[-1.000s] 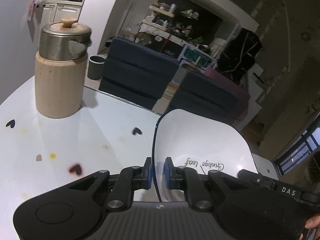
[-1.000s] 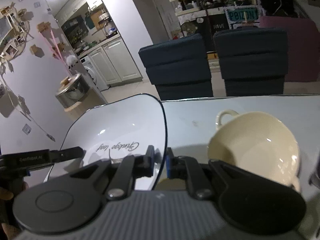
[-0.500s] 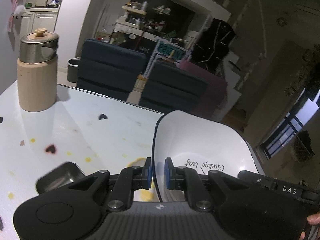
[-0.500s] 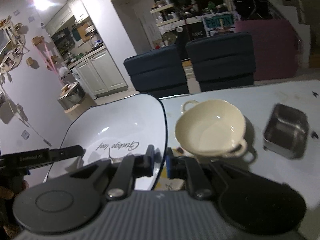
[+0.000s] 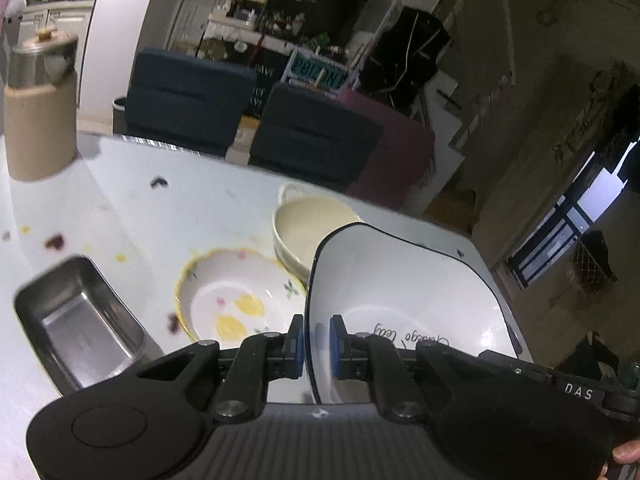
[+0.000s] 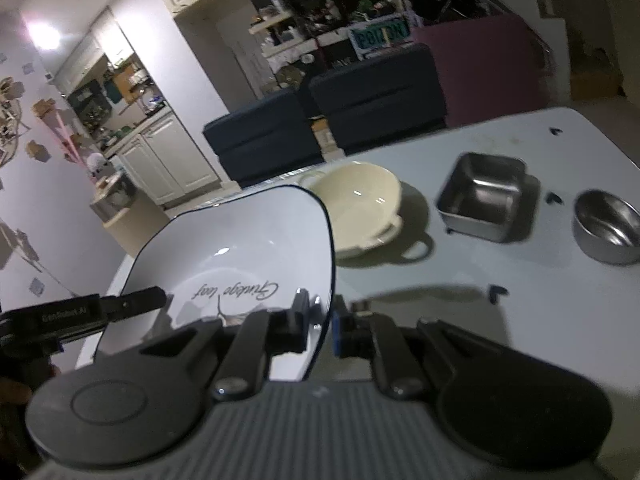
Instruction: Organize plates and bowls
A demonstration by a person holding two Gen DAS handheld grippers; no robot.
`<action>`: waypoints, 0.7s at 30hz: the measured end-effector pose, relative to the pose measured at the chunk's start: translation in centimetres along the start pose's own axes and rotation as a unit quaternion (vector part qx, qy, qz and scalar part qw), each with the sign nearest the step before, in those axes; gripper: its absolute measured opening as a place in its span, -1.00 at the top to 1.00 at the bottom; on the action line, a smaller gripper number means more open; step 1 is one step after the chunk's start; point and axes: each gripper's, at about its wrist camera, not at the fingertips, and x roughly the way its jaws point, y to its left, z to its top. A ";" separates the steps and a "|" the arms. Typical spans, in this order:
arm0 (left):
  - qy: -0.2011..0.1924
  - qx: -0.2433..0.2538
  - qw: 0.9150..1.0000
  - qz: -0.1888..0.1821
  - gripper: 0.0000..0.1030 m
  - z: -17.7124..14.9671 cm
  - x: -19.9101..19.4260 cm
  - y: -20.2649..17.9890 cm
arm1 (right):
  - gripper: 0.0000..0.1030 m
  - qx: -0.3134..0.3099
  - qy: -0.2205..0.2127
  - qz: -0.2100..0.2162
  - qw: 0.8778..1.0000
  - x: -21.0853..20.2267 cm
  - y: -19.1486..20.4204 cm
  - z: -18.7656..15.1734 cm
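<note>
Sliding across the surface since a second ago, the white plate now hangs over a new patch of dishes: the tan canister that loomed close is back in the far corner, and a cream bowl, a yellow-rimmed dish and a steel tray have come into view. Both grips are unchanged: the left hand-held gripper is clamped on the plate's left rim, the right hand-held gripper clamped on the opposite rim, so the plate rides between them, clear of the surface. In the right view the cream bowl sits just beyond the plate, with a square steel tin and a round steel bowl farther right. Here's the danger: two thin pinches on a glossy rim, so if the hands drift apart or twist out of step, the plate could slip or tip. Lowering blind could also clip the cream bowl or the yellow-rimmed dish underneath and chip an edge.
</note>
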 end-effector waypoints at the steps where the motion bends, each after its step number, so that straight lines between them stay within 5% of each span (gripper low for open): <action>1: 0.004 -0.001 1.000 -0.001 0.75 -0.2 0.3 -0.1 | 0.73 0.003 0.003 -0.004 1.000 0.1 -0.5 -0.2; 21: 0.097 -0.034 0.995 -0.007 0.73 -6.5 8.5 -1.9 | 0.70 0.035 0.080 -0.093 0.992 1.5 -9.8 -3.5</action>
